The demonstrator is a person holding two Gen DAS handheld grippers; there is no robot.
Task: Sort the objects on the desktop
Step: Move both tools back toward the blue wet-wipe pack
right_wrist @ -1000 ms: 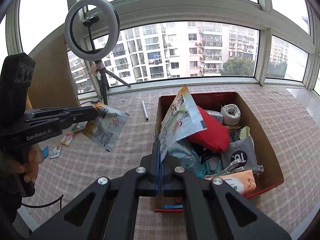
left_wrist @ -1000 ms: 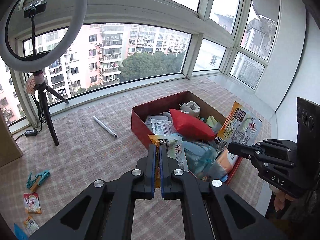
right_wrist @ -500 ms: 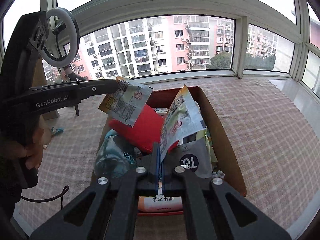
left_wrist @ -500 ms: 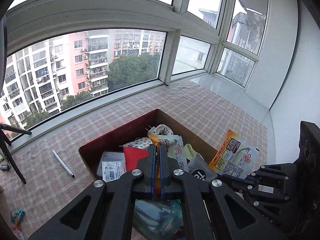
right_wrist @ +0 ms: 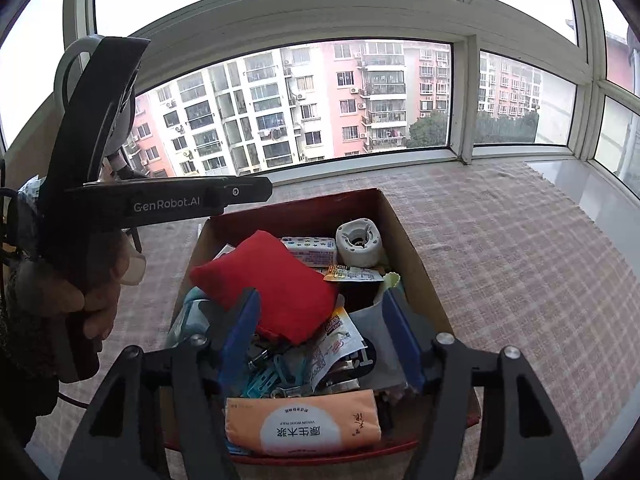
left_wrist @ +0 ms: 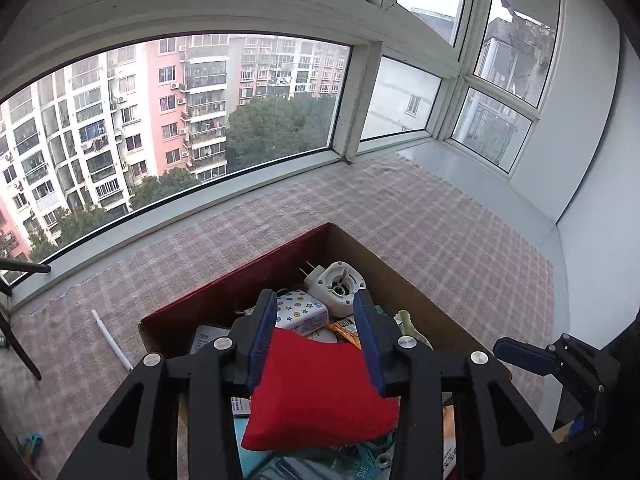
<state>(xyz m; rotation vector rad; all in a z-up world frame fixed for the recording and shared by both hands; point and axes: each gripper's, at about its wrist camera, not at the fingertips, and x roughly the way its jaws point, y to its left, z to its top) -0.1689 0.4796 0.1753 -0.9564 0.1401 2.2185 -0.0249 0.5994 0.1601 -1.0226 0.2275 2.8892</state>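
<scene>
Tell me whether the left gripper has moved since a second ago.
Yes. The left gripper has swung right and forward over the cardboard box; the white pen slid to the view's left. Its jaws, earlier shut on a snack packet, are now open.

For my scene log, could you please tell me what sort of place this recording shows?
Probably an enclosed balcony or bay-window ledge in a high-rise flat. A curved wall of windows looks out on apartment blocks from well above street level, a checked cloth covers the wide sill, and a box of household odds and ends sits on it.
</scene>
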